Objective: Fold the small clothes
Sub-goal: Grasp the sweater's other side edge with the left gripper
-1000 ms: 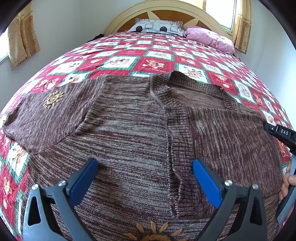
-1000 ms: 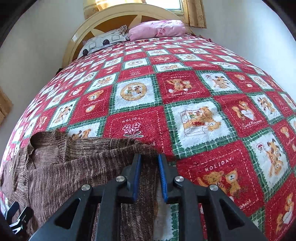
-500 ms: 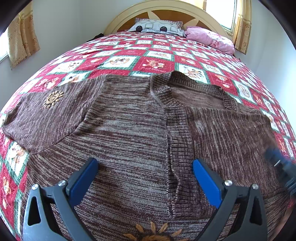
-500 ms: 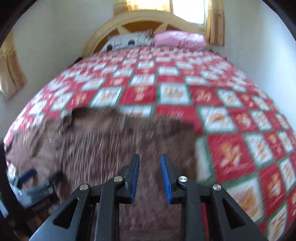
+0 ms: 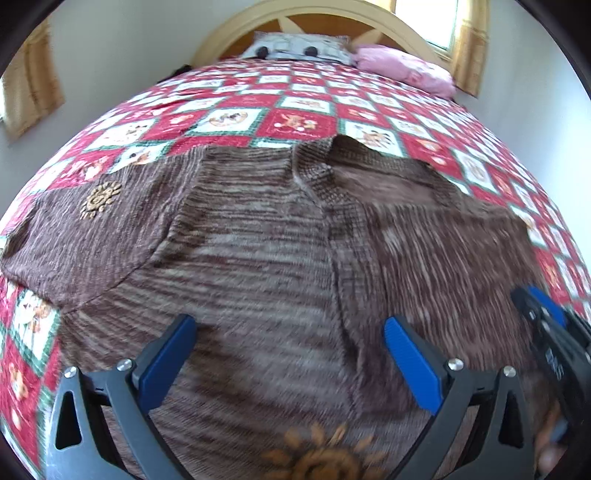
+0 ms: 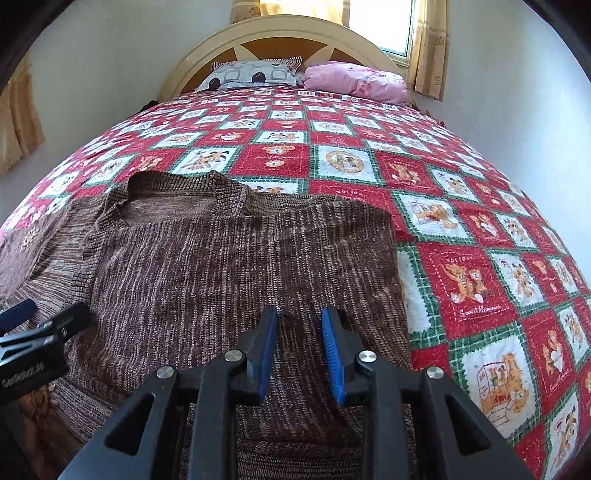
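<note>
A brown knit sweater (image 5: 258, 251) lies on the bed, neck toward the headboard. Its right side is folded over the body and its left sleeve (image 5: 85, 229) with an orange flower lies spread out. My left gripper (image 5: 288, 354) is open wide, just above the sweater's lower middle, holding nothing. My right gripper (image 6: 299, 347) has its jaws a small gap apart over the folded right part of the sweater (image 6: 240, 266), with nothing between them. The right gripper also shows at the right edge of the left wrist view (image 5: 546, 332). The left gripper shows at the left edge of the right wrist view (image 6: 33, 339).
The bed carries a red, white and green teddy-bear quilt (image 6: 461, 229). A patterned grey pillow (image 6: 251, 74) and a pink pillow (image 6: 354, 81) lie against the arched headboard (image 6: 280, 33). Curtained windows flank the bed. White walls stand on both sides.
My right gripper has swung left from the sweater's right edge to over its folded right part, and its jaws have parted slightly. The left gripper has stayed put, open.
</note>
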A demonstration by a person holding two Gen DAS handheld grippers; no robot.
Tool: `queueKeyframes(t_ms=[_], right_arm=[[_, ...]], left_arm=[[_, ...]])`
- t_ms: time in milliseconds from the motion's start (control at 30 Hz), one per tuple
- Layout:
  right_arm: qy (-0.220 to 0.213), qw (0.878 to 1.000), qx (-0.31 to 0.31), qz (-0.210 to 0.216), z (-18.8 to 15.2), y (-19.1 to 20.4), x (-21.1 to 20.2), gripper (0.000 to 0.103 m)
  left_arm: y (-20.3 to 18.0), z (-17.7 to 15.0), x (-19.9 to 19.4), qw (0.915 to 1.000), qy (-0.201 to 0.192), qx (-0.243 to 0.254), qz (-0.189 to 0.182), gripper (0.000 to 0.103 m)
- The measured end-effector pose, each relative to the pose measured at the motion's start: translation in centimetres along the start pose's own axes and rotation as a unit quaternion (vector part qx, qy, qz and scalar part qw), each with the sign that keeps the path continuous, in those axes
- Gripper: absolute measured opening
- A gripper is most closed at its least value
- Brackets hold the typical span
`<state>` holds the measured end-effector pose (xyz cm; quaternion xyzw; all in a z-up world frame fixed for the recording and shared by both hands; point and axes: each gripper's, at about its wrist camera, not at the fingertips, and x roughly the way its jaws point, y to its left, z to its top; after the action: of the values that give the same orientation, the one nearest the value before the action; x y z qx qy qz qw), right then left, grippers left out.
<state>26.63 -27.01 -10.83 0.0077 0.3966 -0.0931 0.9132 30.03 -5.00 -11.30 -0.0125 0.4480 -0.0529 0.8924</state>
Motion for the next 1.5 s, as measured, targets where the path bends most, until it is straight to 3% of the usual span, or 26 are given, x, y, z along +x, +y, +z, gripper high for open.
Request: queueKeyframes(t_ms=[100,267,400,533,567,700,867,933,1000,1033,1100,1133,1233,1333,1500], right_arm=[[-0.001,1.0,0.006,0.008,0.0,-0.3,0.0,0.027],[-0.001,1.0,0.011,0.013,0.0,-0.4,0.0,0.027],[-0.001,1.0,0.011,0.013,0.0,-0.4,0.0,0.027],[-0.001,1.0,0.01,0.013,0.0,-0.4,0.0,0.027],[-0.001,1.0,0.011,0.013,0.0,-0.5,0.0,0.027],[-0.001,1.0,0.01,0.013,-0.1,-0.4,0.0,0.027],[-0.001,1.0,0.011,0.014,-0.1,-0.5,0.0,0.027],[-0.001,1.0,0.011,0.014,-0.1,-0.5,0.0,0.027],[-0.001,1.0,0.011,0.015,-0.1,-0.5,0.0,0.027],[-0.001,1.0,0.011,0.014,-0.1,-0.5,0.0,0.027],[-0.001,1.0,0.011,0.014,-0.1,-0.5,0.0,0.027],[-0.001,1.0,0.011,0.014,-0.1,-0.5,0.0,0.027],[-0.001,1.0,0.011,0.015,-0.1,-0.5,0.0,0.027],[-0.001,1.0,0.011,0.015,-0.1,-0.5,0.0,0.027],[-0.001,1.0,0.01,0.015,-0.1,-0.6,0.0,0.027]], left_arm=[[3.0,-0.5,-2.2,0.9978,-0.034,-0.026,0.051,0.103],[12.2,0.4,-5.5,0.9816,-0.094,-0.105,0.129,0.103],[20.6,2.2,-5.2,0.9616,-0.089,-0.207,0.157,0.103],[24.9,2.9,-3.5,0.9424,-0.071,-0.244,0.217,0.102],[25.5,3.0,-2.9,0.9408,-0.064,-0.248,0.222,0.099],[27.9,2.6,0.8,0.9434,-0.014,-0.273,0.187,0.092],[27.4,2.6,0.9,0.9415,-0.024,-0.271,0.2,0.091],[27.4,2.8,0.6,0.9398,-0.031,-0.273,0.203,0.082],[27.6,3.1,0.5,0.9397,-0.036,-0.27,0.207,0.056],[27.8,3.2,0.5,0.9399,-0.037,-0.269,0.206,0.048],[27.8,3.8,0.6,0.942,-0.041,-0.269,0.196,0.013],[27.8,3.9,0.7,0.9451,-0.042,-0.271,0.178,0.011],[27.3,4.1,0.8,0.9444,-0.048,-0.266,0.187,0.01],[26.1,4.8,0.8,0.9508,-0.053,-0.245,0.183,0.008],[18.7,6.9,-2.1,0.9725,-0.117,-0.15,0.134,0.008]])
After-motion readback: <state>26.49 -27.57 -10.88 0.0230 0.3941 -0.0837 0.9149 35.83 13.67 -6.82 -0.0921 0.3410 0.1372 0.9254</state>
